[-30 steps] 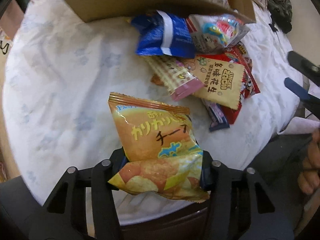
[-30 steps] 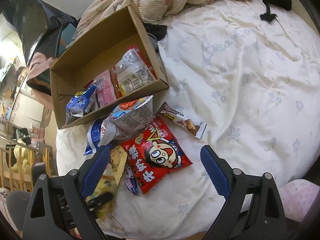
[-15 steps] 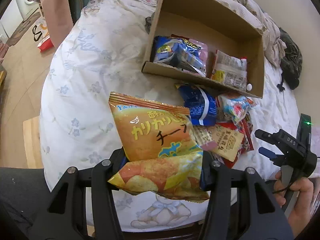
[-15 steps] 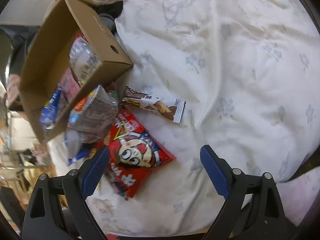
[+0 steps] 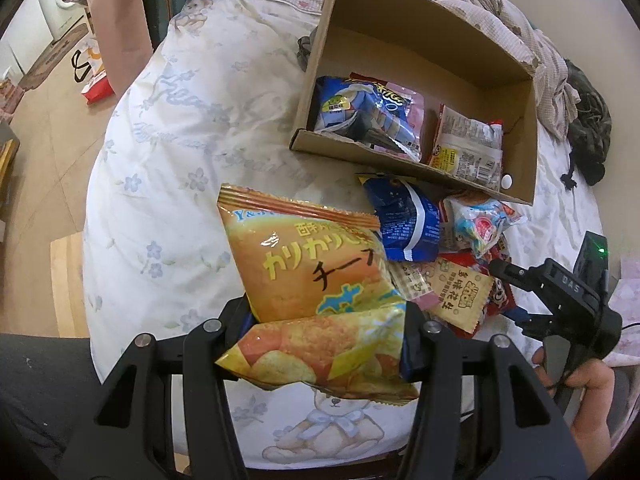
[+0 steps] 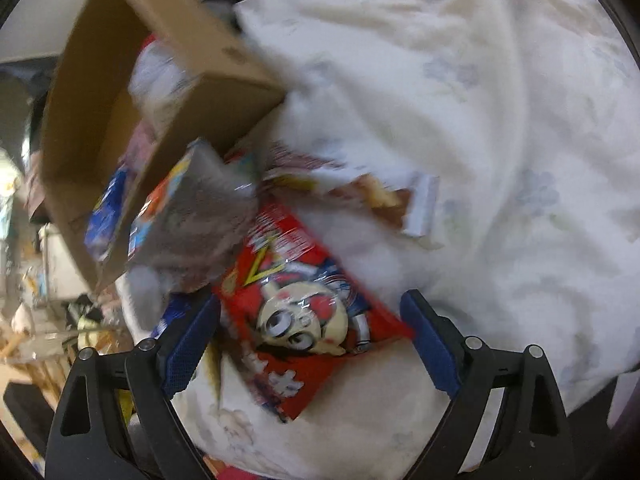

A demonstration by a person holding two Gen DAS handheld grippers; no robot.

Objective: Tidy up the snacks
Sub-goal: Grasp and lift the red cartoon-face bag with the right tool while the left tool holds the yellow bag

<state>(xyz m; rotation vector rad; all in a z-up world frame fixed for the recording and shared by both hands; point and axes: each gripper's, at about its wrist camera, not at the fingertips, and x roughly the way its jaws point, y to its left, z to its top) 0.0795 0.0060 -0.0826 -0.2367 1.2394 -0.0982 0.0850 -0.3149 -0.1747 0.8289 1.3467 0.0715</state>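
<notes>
My left gripper (image 5: 326,344) is shut on an orange chip bag (image 5: 312,280) and holds it above the bed, short of the cardboard box (image 5: 516,152). The box holds a blue bag (image 5: 360,116) and a clear white packet (image 5: 468,148). Loose snacks lie in front of it: a blue bag (image 5: 404,220), a colourful packet (image 5: 480,228), a yellow peanut packet (image 5: 460,296). My right gripper (image 6: 310,340) is open just above a red cartoon-face bag (image 6: 304,312); it also shows in the left wrist view (image 5: 516,292). A brown bar (image 6: 384,200) lies beyond.
The snacks lie on a white flowered bedsheet (image 5: 168,152). A crumpled checked blanket (image 5: 520,12) and dark clothing (image 5: 588,136) lie behind the box. The bed edge drops to a wooden floor (image 5: 44,128) at the left. The right wrist view is motion-blurred.
My left gripper has lifted and pulled back with the chip bag, bringing the whole box into view. My right gripper has come down closer over the red bag.
</notes>
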